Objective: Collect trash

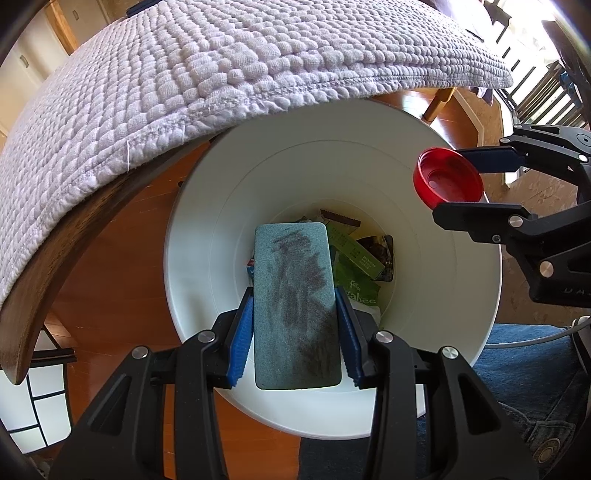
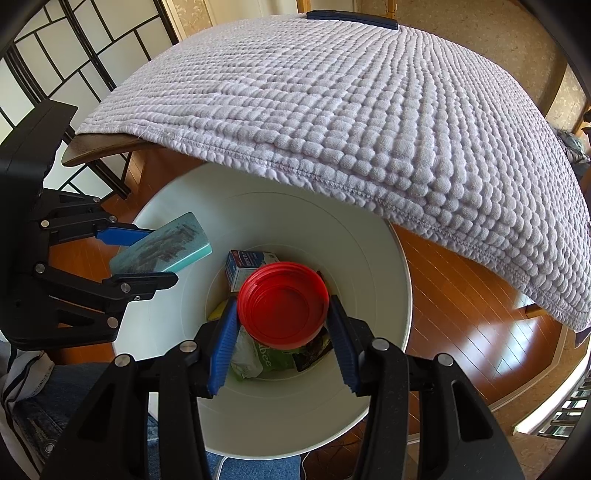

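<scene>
A pale lilac quilted cloth point(image 1: 221, 74) is lying over a dark wooden counter point(image 1: 55, 266), its stitched hem hanging past the counter's rounded edge. A dark blue flat item point(image 2: 352, 15) is sitting on the cloth at its far side. Beneath the counter, a glossy orange-brown wooden floor point(image 2: 472, 295) is catching window light. Left of the counter, a black-framed screen with white panels point(image 2: 55, 55) is standing against the wall. A light wooden leg point(image 1: 437, 105) is showing under the cloth's right end. Blue denim point(image 1: 535, 387) is showing near the counter's near side.
</scene>
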`<state>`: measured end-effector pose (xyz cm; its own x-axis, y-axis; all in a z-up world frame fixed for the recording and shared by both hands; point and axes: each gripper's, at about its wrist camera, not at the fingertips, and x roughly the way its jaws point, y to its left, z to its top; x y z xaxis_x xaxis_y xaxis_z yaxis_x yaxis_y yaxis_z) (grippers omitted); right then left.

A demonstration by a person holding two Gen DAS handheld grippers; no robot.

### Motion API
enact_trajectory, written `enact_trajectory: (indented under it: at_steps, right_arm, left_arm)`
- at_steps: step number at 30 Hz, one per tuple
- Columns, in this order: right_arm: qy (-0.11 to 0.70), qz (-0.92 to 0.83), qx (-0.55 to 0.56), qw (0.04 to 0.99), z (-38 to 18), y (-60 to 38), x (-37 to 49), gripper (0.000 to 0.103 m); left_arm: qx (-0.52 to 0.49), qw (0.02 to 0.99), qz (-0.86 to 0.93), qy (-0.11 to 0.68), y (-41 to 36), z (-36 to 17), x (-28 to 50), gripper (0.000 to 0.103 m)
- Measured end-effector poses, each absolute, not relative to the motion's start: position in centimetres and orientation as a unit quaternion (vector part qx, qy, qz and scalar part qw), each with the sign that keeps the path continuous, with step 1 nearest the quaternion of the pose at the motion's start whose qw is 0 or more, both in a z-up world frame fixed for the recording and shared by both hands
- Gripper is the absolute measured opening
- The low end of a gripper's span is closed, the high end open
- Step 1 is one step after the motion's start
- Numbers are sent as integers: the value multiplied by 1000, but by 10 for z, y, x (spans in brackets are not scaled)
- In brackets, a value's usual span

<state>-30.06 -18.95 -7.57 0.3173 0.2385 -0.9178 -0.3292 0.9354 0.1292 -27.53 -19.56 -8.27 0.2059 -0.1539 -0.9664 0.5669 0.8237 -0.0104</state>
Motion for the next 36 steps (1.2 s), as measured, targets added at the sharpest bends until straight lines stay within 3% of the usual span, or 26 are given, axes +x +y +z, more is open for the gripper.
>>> enact_trajectory:
  at_steps: [1,2,4,14,27,36]
  right_arm:
    - [555,176,-40,812,-74,-190,-301,49]
    - [555,174,-41,812,-74,-191,-301,59]
    - [552,169,-40,816,-71,-194,-301,64]
    - [548,172,-50,817,-60,-203,-296,64]
    - [471,163,-50,865,34,-244,-278,64]
    - [428,108,-50,896,72,-286,-230,64]
  left_arm:
    - [184,761,-234,577,-197,-80,-274,44]
    - [188,764,-229,573,-198,-79,-273,51]
    - [185,765,-229,572,-199,-78,-269,57]
    - [177,765,-227,576,-196,-75,-257,57]
    - [128,829,-224,496,-167,20,-233,57]
    - [96,868,-157,460,-134,53,-174,57]
